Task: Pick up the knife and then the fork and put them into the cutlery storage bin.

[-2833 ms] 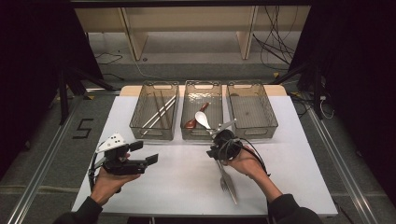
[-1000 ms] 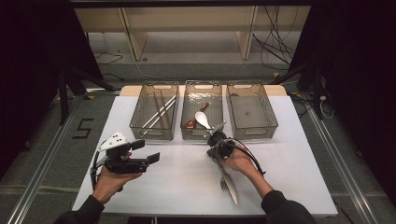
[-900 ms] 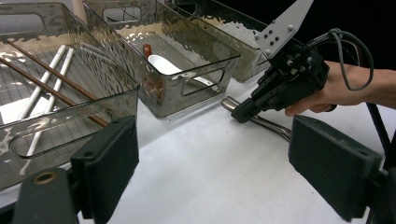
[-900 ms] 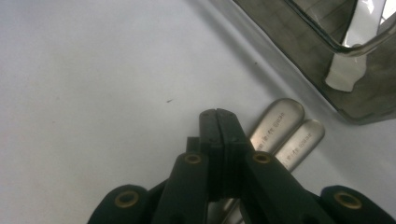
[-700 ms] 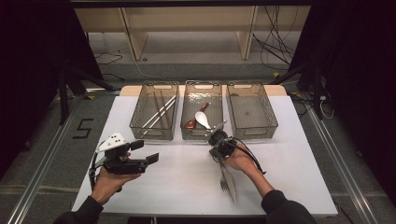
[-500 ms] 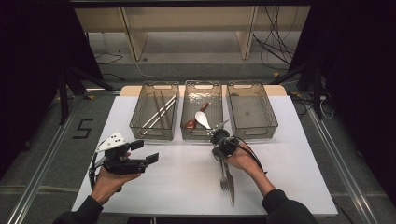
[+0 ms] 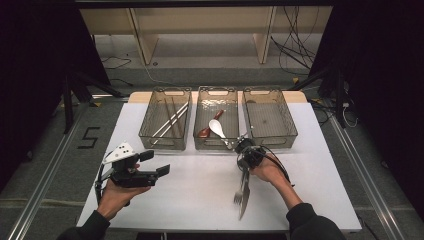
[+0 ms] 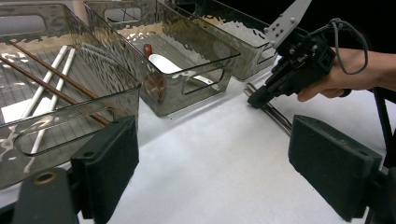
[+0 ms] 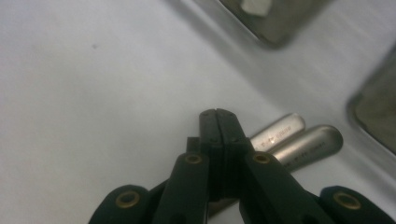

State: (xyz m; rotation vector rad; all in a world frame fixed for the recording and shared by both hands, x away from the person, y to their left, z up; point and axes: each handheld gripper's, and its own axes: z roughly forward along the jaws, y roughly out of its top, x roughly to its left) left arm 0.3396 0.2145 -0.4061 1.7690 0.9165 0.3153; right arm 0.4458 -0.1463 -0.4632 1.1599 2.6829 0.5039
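Observation:
A metal fork (image 7: pixel 239 193) and knife (image 7: pixel 244 201) lie side by side on the white table (image 7: pixel 200 185), handles toward the bins. My right gripper (image 7: pixel 244 169) is shut, its tips down at the handle ends. In the right gripper view the jaws (image 9: pixel 218 114) are pressed together with nothing seen between them, and the two handles (image 9: pixel 299 140) stick out just beside them. My left gripper (image 7: pixel 157 163) hovers over the table's left side, open and empty, its pads (image 8: pixel 108 161) wide apart.
Three clear bins stand in a row at the back: the left bin (image 7: pixel 148 131) holds chopsticks (image 7: pixel 170 120), the middle bin (image 7: pixel 199 142) holds a white spoon (image 7: pixel 218 128) and a brown one, the right bin (image 7: pixel 292 131) has a bare floor.
My right hand has shifted slightly to the right, and the fork and knife under it have swung to point straighter at the front edge. The left gripper has kept still.

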